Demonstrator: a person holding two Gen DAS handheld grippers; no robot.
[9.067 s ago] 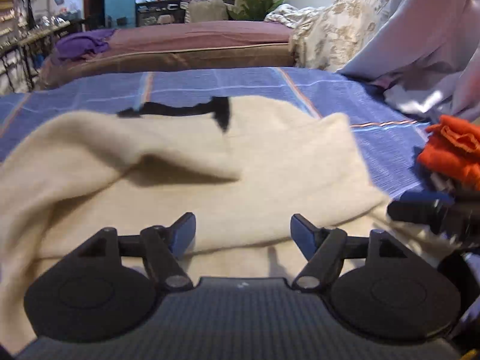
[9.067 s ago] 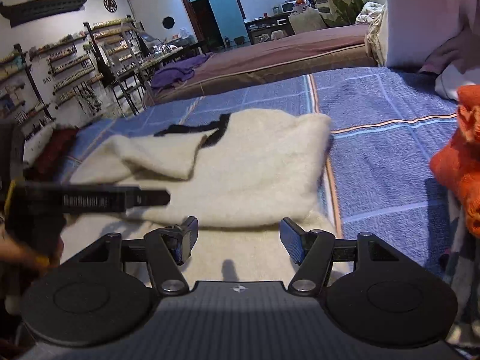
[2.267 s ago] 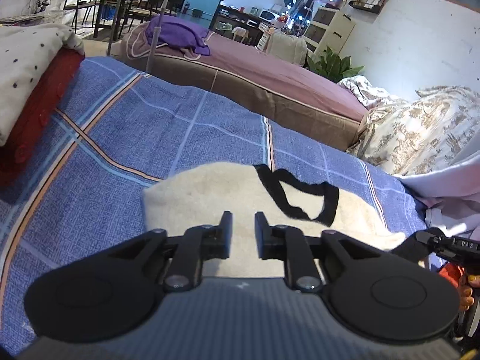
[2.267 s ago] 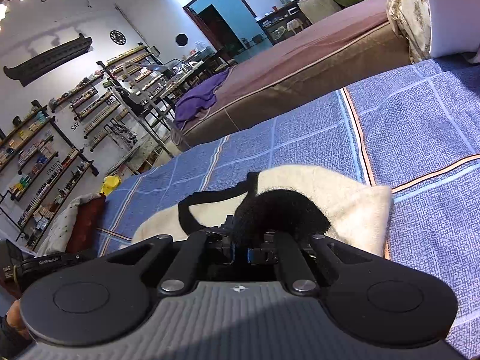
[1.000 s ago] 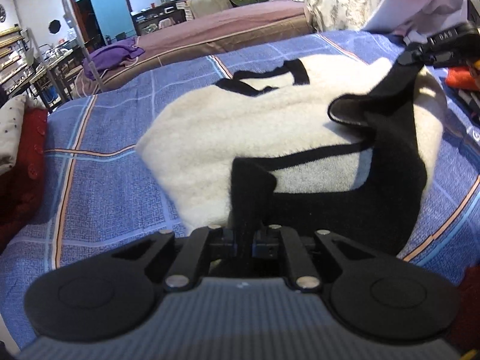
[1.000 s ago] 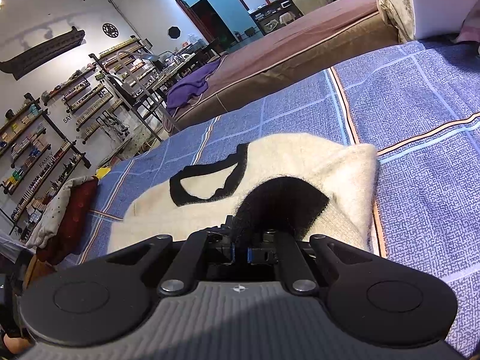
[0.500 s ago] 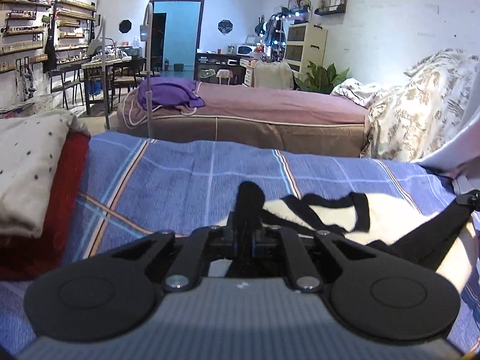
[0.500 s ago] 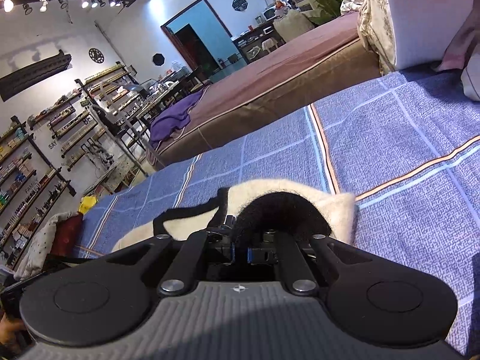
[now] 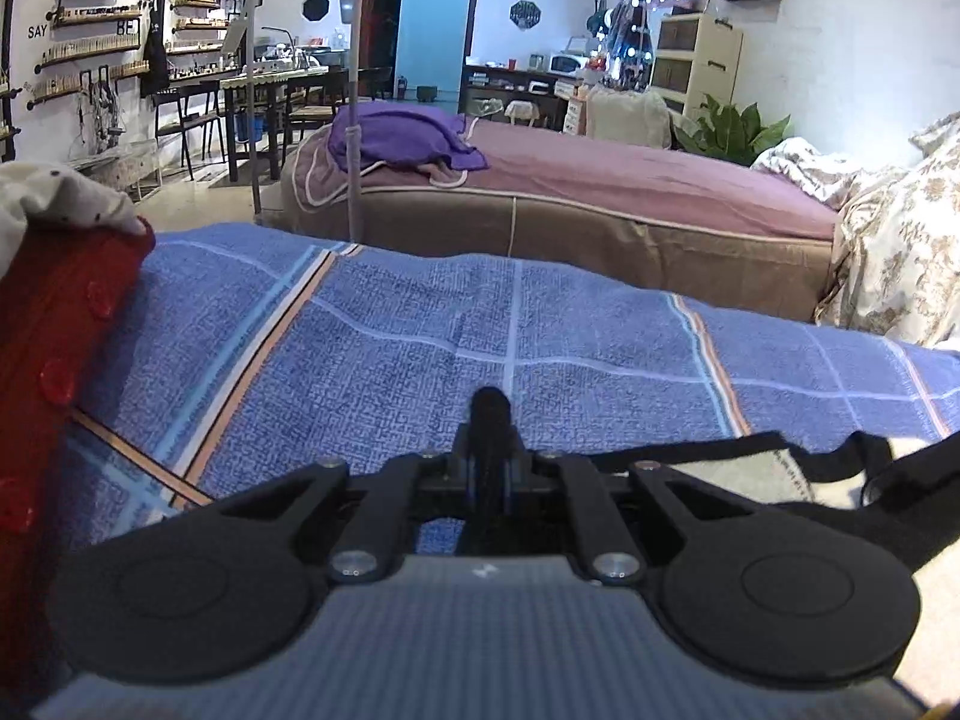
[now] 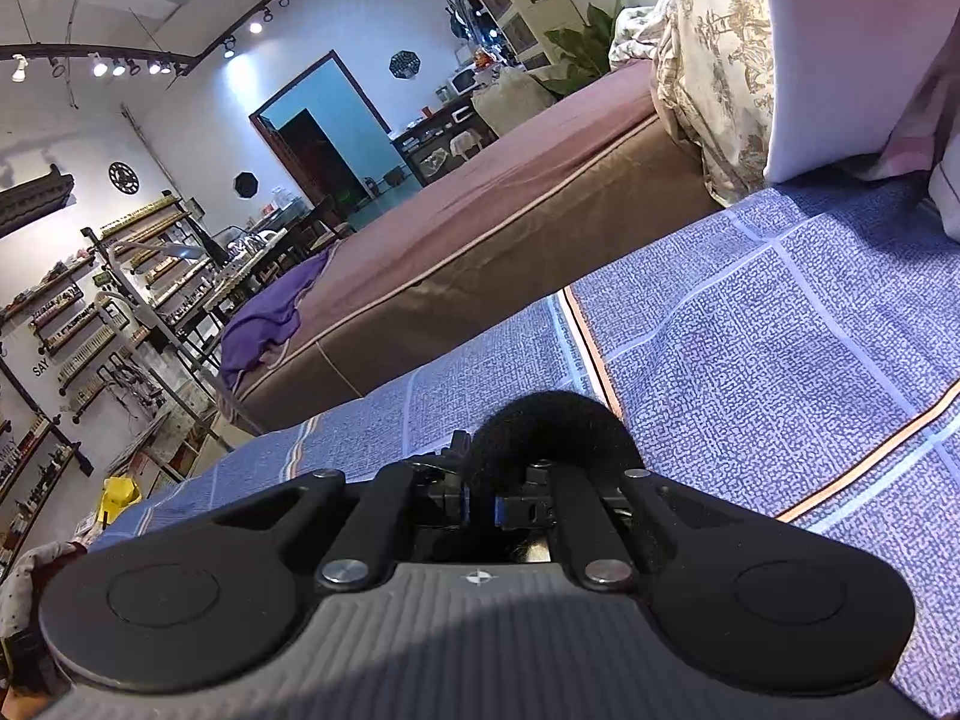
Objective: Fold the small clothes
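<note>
The garment is a cream fleece top with black trim [image 9: 738,474]. In the left wrist view only its neckline part shows, low at the right on the blue plaid bedspread [image 9: 420,336]. My left gripper [image 9: 489,480] is shut on a black edge of the top, which sticks up between the fingers. My right gripper [image 10: 483,504] is shut on a bunched black fold of the top [image 10: 546,426], held over the bedspread [image 10: 750,372]. The rest of the garment is hidden below both grippers.
A red garment with a dotted white one on top [image 9: 54,312] is piled at the left edge of the bed. A second bed with a mauve cover [image 9: 600,180] stands beyond. A floral quilt [image 10: 708,60] and pillows lie at the right.
Both grippers, still shut on the black trim, have carried it away over the bedspread. The cream body has dropped almost out of both views, and both cameras have tilted up.
</note>
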